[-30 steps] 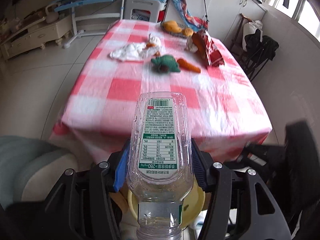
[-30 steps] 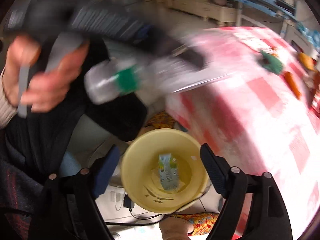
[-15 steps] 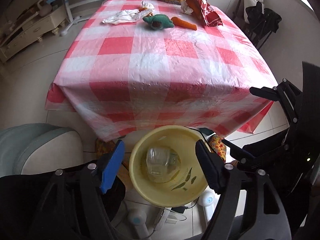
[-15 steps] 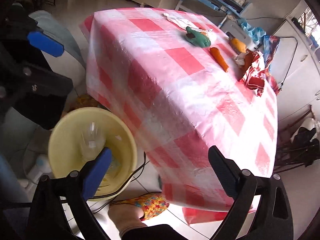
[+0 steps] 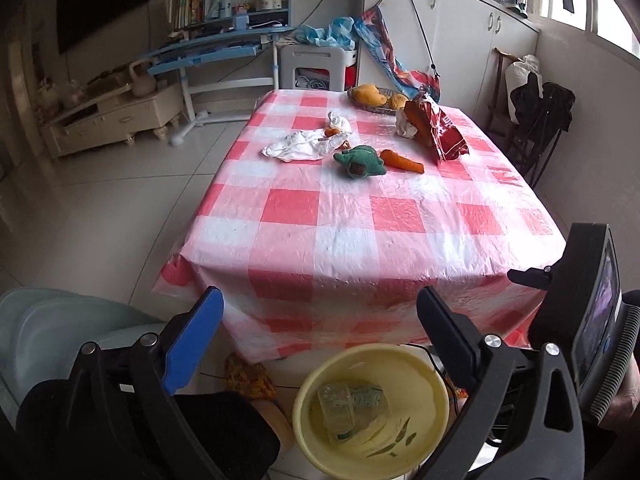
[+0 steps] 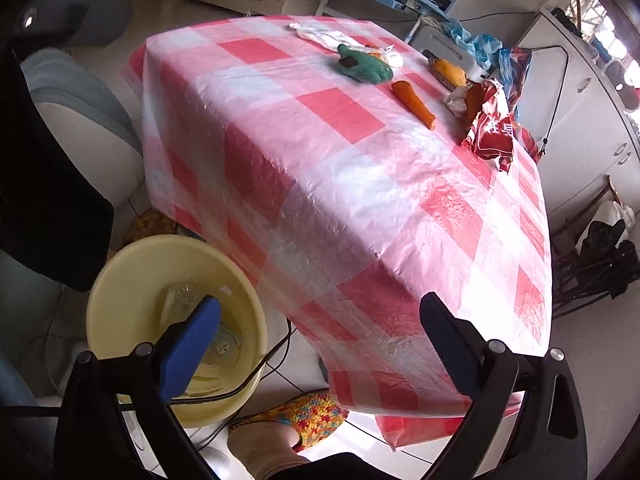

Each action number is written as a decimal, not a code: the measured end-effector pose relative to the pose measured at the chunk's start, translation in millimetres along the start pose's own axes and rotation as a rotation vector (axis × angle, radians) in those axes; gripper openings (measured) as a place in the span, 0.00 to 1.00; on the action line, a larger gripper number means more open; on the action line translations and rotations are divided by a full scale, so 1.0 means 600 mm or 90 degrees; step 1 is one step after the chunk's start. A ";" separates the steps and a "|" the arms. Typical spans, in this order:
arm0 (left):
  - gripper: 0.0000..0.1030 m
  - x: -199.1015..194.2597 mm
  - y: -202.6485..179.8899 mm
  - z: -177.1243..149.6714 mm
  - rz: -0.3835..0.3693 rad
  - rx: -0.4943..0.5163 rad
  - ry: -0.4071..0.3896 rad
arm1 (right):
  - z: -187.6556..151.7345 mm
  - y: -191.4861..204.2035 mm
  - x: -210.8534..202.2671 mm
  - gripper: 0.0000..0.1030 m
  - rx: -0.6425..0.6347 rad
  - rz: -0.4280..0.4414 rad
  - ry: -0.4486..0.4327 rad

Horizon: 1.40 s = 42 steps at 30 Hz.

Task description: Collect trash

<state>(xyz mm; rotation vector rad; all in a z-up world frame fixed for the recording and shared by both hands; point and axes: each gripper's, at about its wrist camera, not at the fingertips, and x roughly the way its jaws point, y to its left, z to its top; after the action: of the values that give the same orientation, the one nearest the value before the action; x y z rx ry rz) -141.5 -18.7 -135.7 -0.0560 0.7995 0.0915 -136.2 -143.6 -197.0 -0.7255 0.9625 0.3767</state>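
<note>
Both grippers, left and right, gape empty (clear plastic bottle in round yellow plastic basin); crumpled red snack bag at one o'clock.

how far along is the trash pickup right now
Done: a clear plastic bottle lies in the yellow basin on the floor. In hand: nothing; the left gripper and right gripper are both open. Left on the table: the red snack bag and crumpled white wrappers.

Glossy plastic tablecloth, clear btl
</note>
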 end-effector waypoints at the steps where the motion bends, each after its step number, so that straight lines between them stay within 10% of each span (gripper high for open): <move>1: 0.91 0.002 -0.004 0.000 0.002 0.008 -0.002 | 0.000 0.004 0.002 0.92 -0.006 -0.002 0.002; 42: 0.92 0.014 0.012 0.003 -0.007 -0.028 -0.006 | -0.002 0.024 0.005 0.92 -0.034 -0.004 -0.001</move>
<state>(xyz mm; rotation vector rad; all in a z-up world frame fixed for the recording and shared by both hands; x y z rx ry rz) -135.4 -10.7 -140.5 -0.1015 0.7870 0.0986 -143.8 -134.2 -205.2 -0.7768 0.9517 0.3976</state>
